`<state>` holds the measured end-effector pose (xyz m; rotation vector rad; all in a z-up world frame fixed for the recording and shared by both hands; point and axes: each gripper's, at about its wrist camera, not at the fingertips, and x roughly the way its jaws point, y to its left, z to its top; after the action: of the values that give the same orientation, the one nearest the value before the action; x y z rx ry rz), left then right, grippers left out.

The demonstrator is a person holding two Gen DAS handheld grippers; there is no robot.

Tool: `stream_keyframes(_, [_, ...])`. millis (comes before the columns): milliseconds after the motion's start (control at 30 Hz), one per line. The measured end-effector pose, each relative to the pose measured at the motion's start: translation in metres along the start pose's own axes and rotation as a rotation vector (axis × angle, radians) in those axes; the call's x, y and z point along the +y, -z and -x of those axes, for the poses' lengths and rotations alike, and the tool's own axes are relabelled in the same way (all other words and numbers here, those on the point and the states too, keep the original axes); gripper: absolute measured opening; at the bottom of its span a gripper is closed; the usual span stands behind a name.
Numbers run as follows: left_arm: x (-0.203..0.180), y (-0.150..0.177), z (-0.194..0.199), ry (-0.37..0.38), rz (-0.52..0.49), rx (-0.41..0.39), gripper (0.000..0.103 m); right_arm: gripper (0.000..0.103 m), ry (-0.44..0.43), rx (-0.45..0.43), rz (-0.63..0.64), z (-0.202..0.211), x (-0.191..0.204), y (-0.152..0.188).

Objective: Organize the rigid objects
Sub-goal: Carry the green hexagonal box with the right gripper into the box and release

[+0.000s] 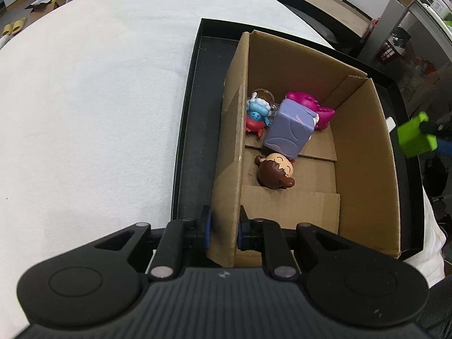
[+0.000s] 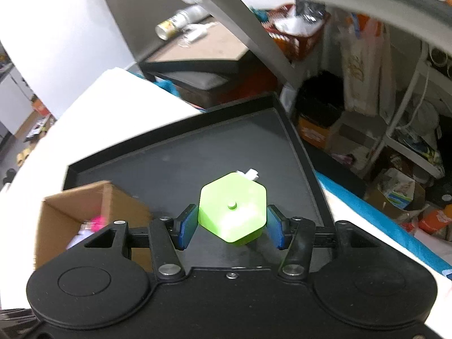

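Left gripper (image 1: 223, 227) is nearly closed, pinching the near-left wall of the cardboard box (image 1: 364, 152) and steadying it. Right gripper (image 2: 230, 227) has its blue pads (image 2: 188, 226) clamped on either side of a lime-green hexagonal block (image 2: 233, 214); the block looks lifted clear of the black tray (image 2: 175, 158), though contact underneath can't be confirmed. In the left wrist view the same block shows at the right edge, outside the box and beyond its right wall. The box sits inside the tray, which rests on a bench covered in white cloth (image 1: 84, 99). Step in hand: likely carrying the green block toward the box after pickup. The next move calls for swinging the block leftward over the box's right wall, lowering into the free floor space near the front, then releasing without knocking the toys. Already in the box: a brown-haired figurine head (image 1: 275, 171), a lavender cube-shaped toy (image 1: 289, 130), a blue-and-red figure (image 1: 257, 115) and a magenta toy (image 1: 310, 106) bunched at the far end. The block is glossy, hard plastic, flat-sided, with a small stud on top; a small white piece (image 2: 250, 173) lies on the tray just behind it.
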<state>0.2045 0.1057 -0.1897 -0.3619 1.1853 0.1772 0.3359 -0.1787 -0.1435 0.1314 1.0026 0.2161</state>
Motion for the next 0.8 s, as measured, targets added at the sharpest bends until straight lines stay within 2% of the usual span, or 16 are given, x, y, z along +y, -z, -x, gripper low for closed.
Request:
stream_keyframes(333, [0.007,0.000,-0.001,0.041,0.007,-0.002,0.017,0.051,-0.098,-0.055,0.082,0.045,0.066,-0.004])
stream_keyframes(567, [0.007,0.000,-0.001,0.047,-0.003,0.000,0.017,0.051,-0.138,-0.008,0.136,0.042,0.108,0.009])
stream_keyframes(800, [0.012,0.000,-0.002,0.070,0.011,-0.001,0.017,0.051,-0.139,0.046,0.195,0.027,0.140,0.029])
